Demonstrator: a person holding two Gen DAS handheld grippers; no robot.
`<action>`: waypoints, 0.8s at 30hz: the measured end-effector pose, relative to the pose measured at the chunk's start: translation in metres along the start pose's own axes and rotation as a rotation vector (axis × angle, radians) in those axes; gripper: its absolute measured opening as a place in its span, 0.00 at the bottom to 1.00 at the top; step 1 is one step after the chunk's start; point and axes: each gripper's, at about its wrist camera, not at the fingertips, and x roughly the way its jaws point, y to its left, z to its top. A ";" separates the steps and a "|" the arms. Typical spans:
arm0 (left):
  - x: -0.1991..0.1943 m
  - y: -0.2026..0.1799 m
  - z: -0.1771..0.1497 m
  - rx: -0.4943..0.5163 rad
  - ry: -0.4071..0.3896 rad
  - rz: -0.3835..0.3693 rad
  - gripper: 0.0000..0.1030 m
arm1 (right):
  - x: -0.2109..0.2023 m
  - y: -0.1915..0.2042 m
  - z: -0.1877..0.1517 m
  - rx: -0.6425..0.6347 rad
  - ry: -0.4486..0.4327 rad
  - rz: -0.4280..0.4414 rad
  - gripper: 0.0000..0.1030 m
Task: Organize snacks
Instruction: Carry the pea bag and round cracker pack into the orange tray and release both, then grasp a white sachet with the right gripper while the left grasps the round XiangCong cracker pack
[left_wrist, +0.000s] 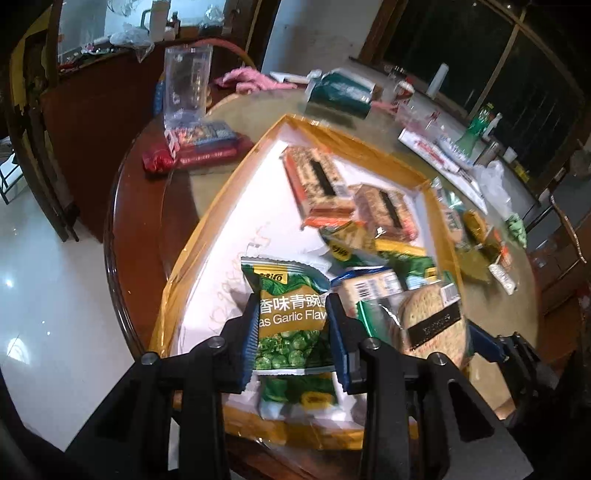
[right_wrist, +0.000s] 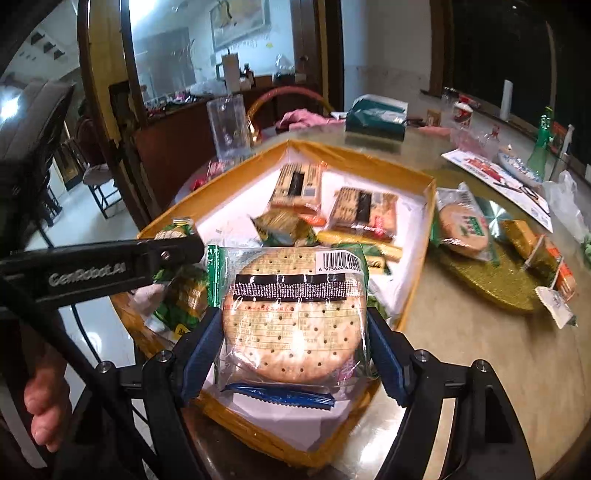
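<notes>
Left gripper (left_wrist: 291, 332) closed on green pea packet (left_wrist: 286, 325), held above near edge of orange-rimmed tray (left_wrist: 207, 225). Right gripper (right_wrist: 291, 347) closed on round cracker pack (right_wrist: 293, 314), clamped across its width over tray's near right corner. Inside tray: two boxed snack bars (left_wrist: 317, 184) toward far corner, loose packets heaped toward right edge.

Risks, as judged: slick film slipping from blue pads (left_wrist: 249, 343); cracker cracking under squeeze; the two grippers colliding, being close together over same corner; packets dropped onto heap rather than bare white floor at tray's left.

Left wrist view only: printed front of pea packet, red packets (left_wrist: 192, 151) near tabletop's left edge. Right wrist view only: cracker pack's barcode face, blue packet (right_wrist: 280, 397) beneath it, further snacks (right_wrist: 465, 229) on tabletop beyond tray's right edge, and person's fingers (right_wrist: 44, 398) on left gripper's handle.
</notes>
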 end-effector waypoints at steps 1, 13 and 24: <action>0.002 0.001 0.000 0.001 0.009 0.000 0.37 | 0.001 0.001 -0.001 -0.001 0.004 0.000 0.76; -0.037 -0.016 -0.010 -0.018 -0.137 -0.045 0.78 | -0.038 -0.038 -0.003 0.185 -0.176 0.148 0.79; -0.029 -0.133 -0.041 0.235 -0.069 -0.198 0.80 | -0.076 -0.152 -0.067 0.490 -0.143 0.175 0.79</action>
